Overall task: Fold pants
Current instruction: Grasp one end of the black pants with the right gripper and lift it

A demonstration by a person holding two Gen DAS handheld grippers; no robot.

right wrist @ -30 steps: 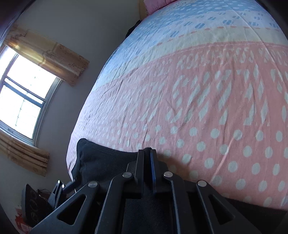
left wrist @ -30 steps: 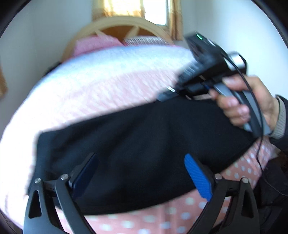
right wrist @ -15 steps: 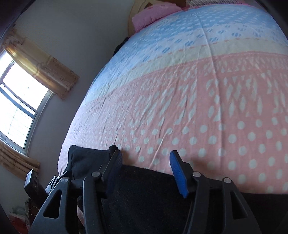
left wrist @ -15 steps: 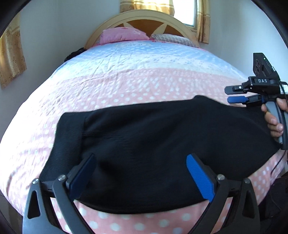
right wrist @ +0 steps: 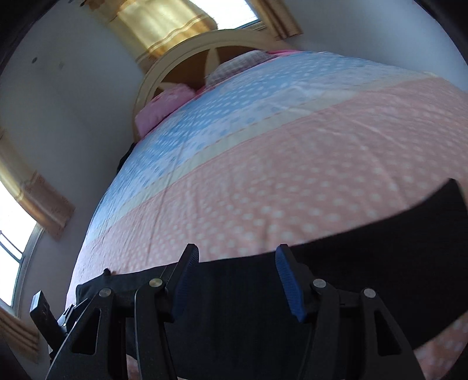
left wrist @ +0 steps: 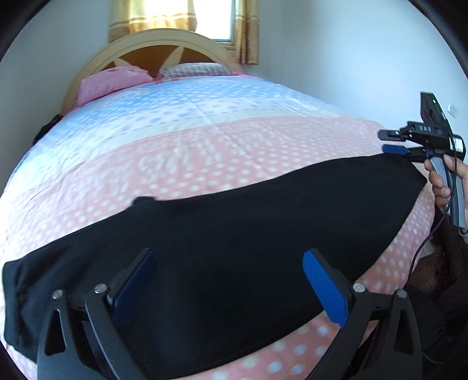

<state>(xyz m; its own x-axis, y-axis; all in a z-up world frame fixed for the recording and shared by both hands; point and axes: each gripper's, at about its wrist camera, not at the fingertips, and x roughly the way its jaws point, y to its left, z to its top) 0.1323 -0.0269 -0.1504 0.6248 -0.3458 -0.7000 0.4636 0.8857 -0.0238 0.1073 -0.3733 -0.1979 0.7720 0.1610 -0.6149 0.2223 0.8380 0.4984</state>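
Note:
The black pants [left wrist: 234, 242] lie flat across the near end of the bed, folded lengthwise into one long band. They also fill the bottom of the right wrist view [right wrist: 365, 277]. My left gripper [left wrist: 228, 280] is open and empty, hovering over the middle of the pants. My right gripper [right wrist: 237, 280] is open and empty over the pants' right end. It also shows in the left wrist view [left wrist: 393, 141], at the pants' far right corner, jaws apart.
The bed [left wrist: 204, 152] has a pink dotted cover with a blue band further back. Pillows [left wrist: 114, 80] lie against a wooden headboard [left wrist: 163, 43]. A curtained window [right wrist: 163, 20] is behind it. The bed's near edge runs just below the pants.
My right gripper opened and let go of the pants' right end, then drew back slightly. The pants now lie spread flat. My left gripper stayed open and shifted left.

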